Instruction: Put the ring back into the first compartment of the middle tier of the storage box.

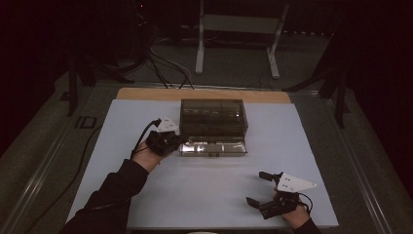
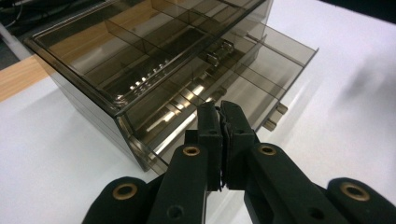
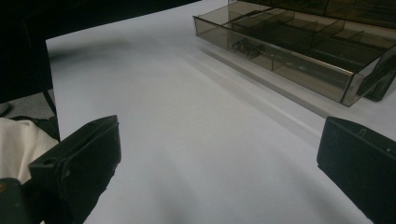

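Observation:
A smoky see-through drawer box stands at the far middle of the white table. Its bottom drawer is pulled out toward me. My left gripper is at the drawer's left end, and in the left gripper view its jaws are shut together just above the drawer's near corner, with nothing seen between them. The right gripper rests low on the table's near right, open and holding nothing. A small shiny item lies in one drawer compartment.
A wooden strip runs along the table's far edge. Beyond it are floor cables and a white frame stand. Black stands flank the table. A white cloth shows beside the right gripper.

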The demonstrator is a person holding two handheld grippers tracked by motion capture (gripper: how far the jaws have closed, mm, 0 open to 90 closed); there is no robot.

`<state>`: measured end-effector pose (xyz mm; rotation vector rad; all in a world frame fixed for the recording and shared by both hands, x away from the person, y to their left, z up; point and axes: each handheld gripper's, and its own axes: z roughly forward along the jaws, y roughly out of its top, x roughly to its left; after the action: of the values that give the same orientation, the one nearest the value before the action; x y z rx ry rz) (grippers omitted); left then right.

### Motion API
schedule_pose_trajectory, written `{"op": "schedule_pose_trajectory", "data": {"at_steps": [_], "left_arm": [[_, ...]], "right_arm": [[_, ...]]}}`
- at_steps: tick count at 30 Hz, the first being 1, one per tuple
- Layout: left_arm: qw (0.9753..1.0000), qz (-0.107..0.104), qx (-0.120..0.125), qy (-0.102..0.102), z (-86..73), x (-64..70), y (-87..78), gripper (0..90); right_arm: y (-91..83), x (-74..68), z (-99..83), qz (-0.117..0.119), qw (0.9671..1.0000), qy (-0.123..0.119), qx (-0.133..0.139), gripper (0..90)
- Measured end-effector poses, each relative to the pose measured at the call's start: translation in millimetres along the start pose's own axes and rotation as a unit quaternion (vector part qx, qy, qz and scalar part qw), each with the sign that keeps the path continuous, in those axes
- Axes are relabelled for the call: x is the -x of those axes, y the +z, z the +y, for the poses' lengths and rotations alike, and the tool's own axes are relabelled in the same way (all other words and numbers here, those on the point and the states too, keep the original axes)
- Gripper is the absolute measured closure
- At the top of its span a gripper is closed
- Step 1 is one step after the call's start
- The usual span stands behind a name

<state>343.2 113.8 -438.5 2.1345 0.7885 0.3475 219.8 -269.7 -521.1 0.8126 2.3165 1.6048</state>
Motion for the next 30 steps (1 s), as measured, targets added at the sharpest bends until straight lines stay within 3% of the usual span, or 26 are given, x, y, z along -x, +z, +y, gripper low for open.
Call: {"op": "schedule_pose_trajectory", "data": {"at_steps": [13, 30], "left_arm": [[0.9999, -0.001, 0.006, -0.009, 2.0, -0.9, 13.7, 90.0], [0.9997, -0.002, -0.010, -0.020, -3.9, -3.1, 37.7, 90.0]], "right_arm": [[-0.3, -0.2, 0.0, 0.001, 1.0000, -0.001, 0.000, 0.0], [-0.6, -0.6, -0.2, 0.003, 1.0000, -0.003, -0.001, 0.0]]}}
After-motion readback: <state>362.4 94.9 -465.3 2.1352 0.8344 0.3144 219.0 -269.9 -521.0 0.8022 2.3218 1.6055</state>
